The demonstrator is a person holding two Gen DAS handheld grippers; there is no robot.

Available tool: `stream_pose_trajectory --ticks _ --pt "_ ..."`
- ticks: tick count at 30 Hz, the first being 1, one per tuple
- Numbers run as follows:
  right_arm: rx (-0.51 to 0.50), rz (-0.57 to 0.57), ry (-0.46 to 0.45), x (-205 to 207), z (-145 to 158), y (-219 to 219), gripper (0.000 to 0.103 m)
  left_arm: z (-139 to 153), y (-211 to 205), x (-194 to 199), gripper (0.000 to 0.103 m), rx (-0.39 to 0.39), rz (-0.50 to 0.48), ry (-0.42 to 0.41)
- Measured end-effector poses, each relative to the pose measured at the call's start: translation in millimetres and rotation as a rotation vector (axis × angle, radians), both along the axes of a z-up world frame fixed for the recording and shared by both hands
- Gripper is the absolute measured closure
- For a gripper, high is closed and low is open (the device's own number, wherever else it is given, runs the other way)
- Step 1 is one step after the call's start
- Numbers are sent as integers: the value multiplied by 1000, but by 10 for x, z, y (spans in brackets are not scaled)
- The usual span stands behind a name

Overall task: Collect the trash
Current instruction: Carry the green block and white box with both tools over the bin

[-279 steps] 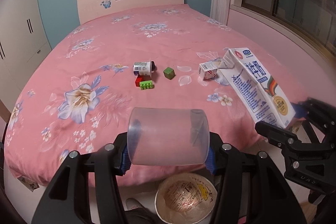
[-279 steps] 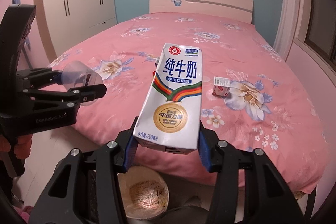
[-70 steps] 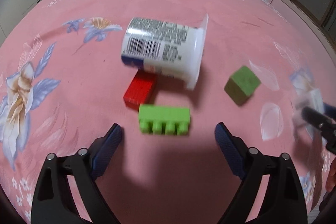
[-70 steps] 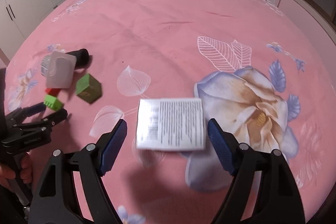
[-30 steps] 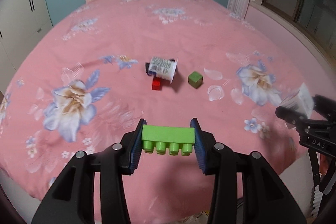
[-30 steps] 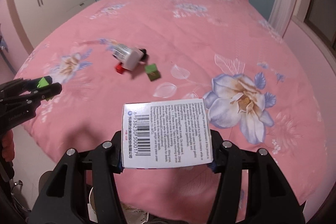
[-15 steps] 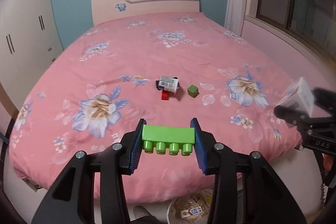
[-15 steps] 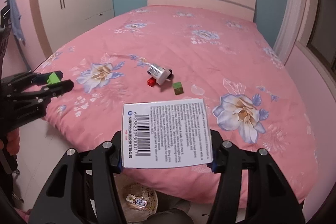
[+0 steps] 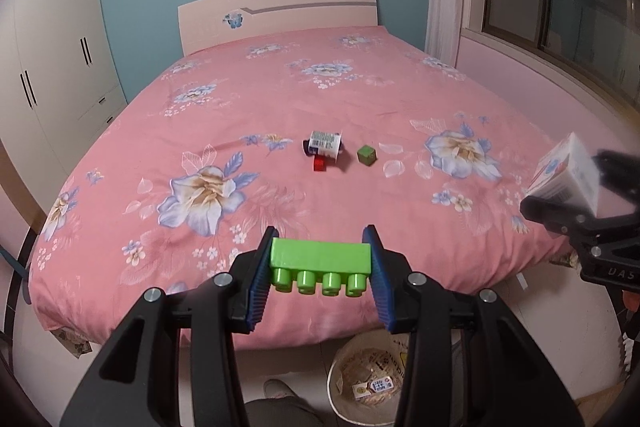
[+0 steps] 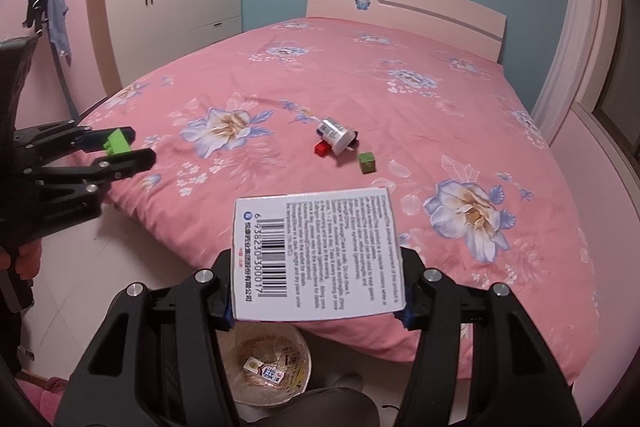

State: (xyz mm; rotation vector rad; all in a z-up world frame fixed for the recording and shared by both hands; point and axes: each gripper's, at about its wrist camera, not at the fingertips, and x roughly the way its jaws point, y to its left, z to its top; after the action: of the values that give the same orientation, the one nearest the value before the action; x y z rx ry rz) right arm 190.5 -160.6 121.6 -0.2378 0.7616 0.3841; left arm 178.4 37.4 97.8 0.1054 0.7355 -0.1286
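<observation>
On the pink bed (image 9: 280,99) I count 1 white cup (image 9: 326,143) on its side, 1 red block (image 9: 319,163) touching it and 1 dark green cube (image 9: 367,155) nearby. 1 bin (image 10: 272,371) stands on the floor below. My left gripper (image 9: 320,267) is partly open, clamping 1 green brick (image 9: 320,259); my right gripper (image 10: 316,287) pinches 1 white box (image 10: 316,251).

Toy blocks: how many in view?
3. A green studded brick clamped in the left gripper. On the bed, a red block sits against a tipped bottle, and a green cube lies just right of it. Others may be hidden.
</observation>
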Motion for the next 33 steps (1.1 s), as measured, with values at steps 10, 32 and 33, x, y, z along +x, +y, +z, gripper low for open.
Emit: stream_pose_trajectory --ticks 10,32,33 --pt "-28 32 74 -151 -418 131 46 -490 -41 -142 58 19 -19 94" --pt "-67 67 346 -247 -1807 335 46 -2040 -355 -159 58 81 -95 414" --pt "-67 67 359 -249 -1867 337 46 -2097 -363 -157 58 82 -98 426"
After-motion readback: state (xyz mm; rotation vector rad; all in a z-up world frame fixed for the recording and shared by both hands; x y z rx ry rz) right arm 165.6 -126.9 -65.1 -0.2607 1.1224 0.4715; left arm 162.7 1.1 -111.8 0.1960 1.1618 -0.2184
